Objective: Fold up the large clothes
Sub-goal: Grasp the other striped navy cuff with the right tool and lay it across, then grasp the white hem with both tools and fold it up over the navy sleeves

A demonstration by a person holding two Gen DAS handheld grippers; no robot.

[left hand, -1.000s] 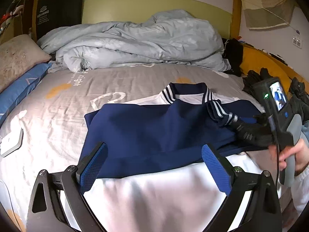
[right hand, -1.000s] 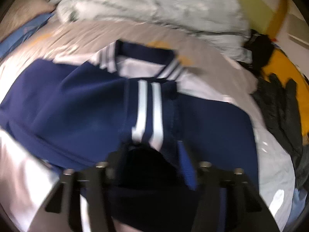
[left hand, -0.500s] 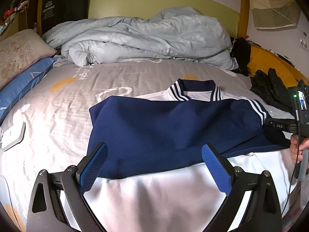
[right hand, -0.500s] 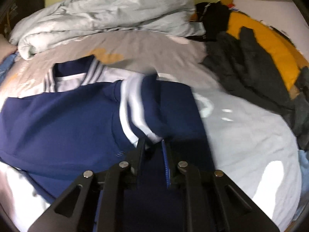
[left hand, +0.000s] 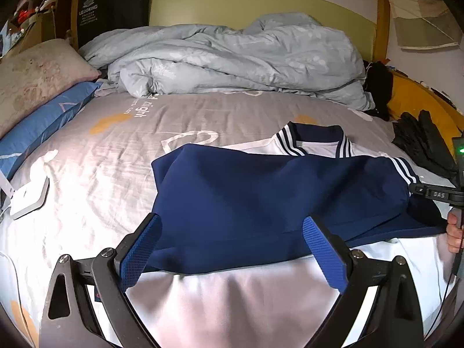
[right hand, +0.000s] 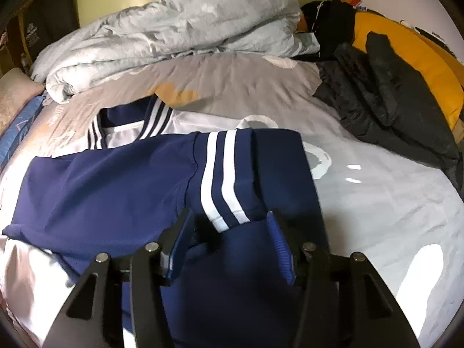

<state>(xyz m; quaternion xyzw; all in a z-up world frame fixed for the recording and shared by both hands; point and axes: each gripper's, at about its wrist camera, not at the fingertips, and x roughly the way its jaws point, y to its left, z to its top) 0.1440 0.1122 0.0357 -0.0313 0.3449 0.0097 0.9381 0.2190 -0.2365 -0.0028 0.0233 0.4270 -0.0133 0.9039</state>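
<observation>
Left wrist view: left hand-held gripper [left hand: 230, 249] wide open, nothing between its blue, cross-hatch textured pads [left hand: 139, 250], black angular frame. It hovers over the jacket [left hand: 261, 200], which lies flat on the bed [left hand: 116, 150]: smooth navy knit sleeves folded across a shiny white satin-like body, ribbed navy collar with white stripes at the far edge. Striped cuff [left hand: 404, 171] at right, just beside the right hand-held gripper [left hand: 435, 194], black, with fingers of a person's hand [left hand: 455, 232] at the frame edge. Bed sheet grey, wrinkled, printed. Rumpled pale blue duvet [left hand: 232, 58] bunched at the headboard; blue pillow [left hand: 37, 124] at left; dark quilted coat [left hand: 423, 142] at right.

Right wrist view: right hand-held gripper [right hand: 229, 239] jaws opening, about half apart; the cuff [right hand: 223, 179], navy with two white bands, lies between the blue pads [right hand: 181, 239], not pinched. Sleeve runs flat across the jacket [right hand: 101, 188]. Puffy dark coat [right hand: 385, 98] over a mustard cushion [right hand: 406, 49] at right.
</observation>
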